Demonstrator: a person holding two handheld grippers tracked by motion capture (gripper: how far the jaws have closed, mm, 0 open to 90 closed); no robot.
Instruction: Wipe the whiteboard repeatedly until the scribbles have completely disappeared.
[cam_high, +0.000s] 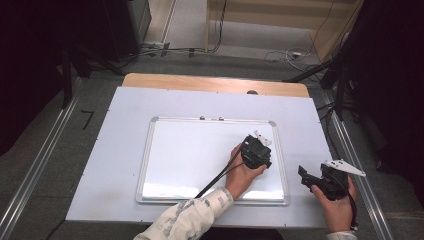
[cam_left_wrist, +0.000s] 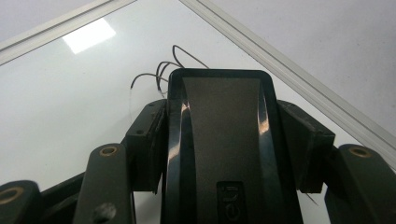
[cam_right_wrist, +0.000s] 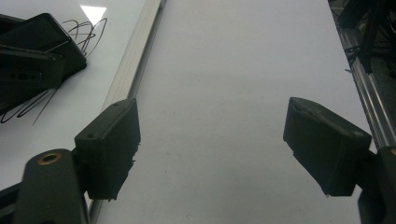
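A whiteboard (cam_high: 190, 155) with a silver frame lies on the white-covered table. Over its right part my left gripper (cam_high: 258, 152) is shut on a black eraser (cam_left_wrist: 219, 140) with a grey top, which lies against the board. Thin black scribbles (cam_left_wrist: 159, 74) show on the board just beyond the eraser's end. To the right of the board, over the bare table cover, my right gripper (cam_high: 304, 176) is held open, with nothing between its fingers (cam_right_wrist: 109, 144). The right gripper view takes in the eraser (cam_right_wrist: 44, 39) and the scribbles (cam_right_wrist: 88, 30) at its upper left.
The table cover (cam_high: 125, 125) reaches past the board on all sides, and a wooden edge (cam_high: 210, 82) shows at the far side. Metal rails (cam_high: 360, 170) run along the floor on both sides. Cables and dark stands lie beyond the table.
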